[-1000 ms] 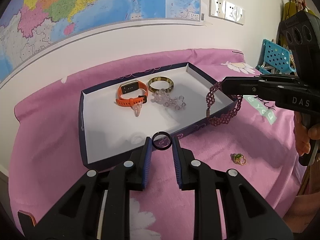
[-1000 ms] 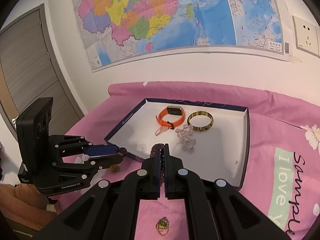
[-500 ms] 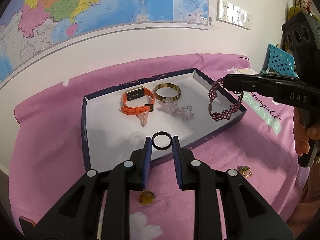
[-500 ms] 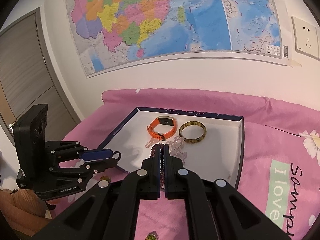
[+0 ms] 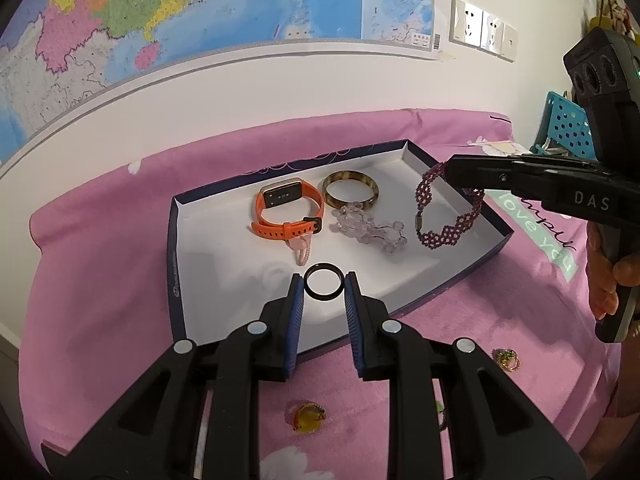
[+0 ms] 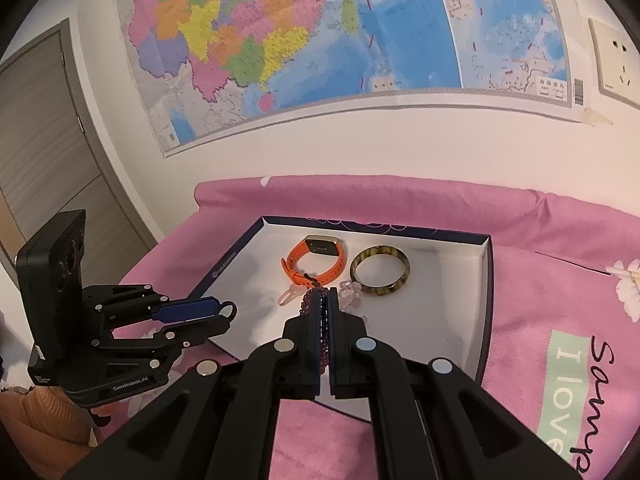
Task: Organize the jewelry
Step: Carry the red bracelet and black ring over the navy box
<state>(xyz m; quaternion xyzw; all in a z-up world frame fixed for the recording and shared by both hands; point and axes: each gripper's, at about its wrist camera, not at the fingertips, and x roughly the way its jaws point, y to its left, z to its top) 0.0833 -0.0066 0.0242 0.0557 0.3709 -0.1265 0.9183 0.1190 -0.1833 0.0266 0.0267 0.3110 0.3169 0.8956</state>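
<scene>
A navy box with a white floor (image 5: 224,248) (image 6: 448,304) lies on the pink cloth. In it are an orange watch band (image 5: 288,210) (image 6: 316,262), a tortoiseshell bangle (image 5: 351,188) (image 6: 380,272) and a clear bead bracelet (image 5: 368,230). My left gripper (image 5: 323,285) is shut on a black ring (image 5: 323,282) above the box's near part; it also shows in the right wrist view (image 6: 228,311). My right gripper (image 6: 325,294) is shut on a maroon beaded bracelet (image 5: 444,212) (image 6: 325,320), held hanging over the box's right side.
On the pink cloth in front of the box lie an amber ring (image 5: 308,416) and a gold-green ring cluster (image 5: 506,359). A map hangs on the wall behind. A teal perforated crate (image 5: 568,128) stands at the right. A door (image 6: 40,152) is at the left.
Both grippers have moved forward over the box. The black ring now hangs above the white floor, and the maroon bracelet has crossed the right wall into the box area.
</scene>
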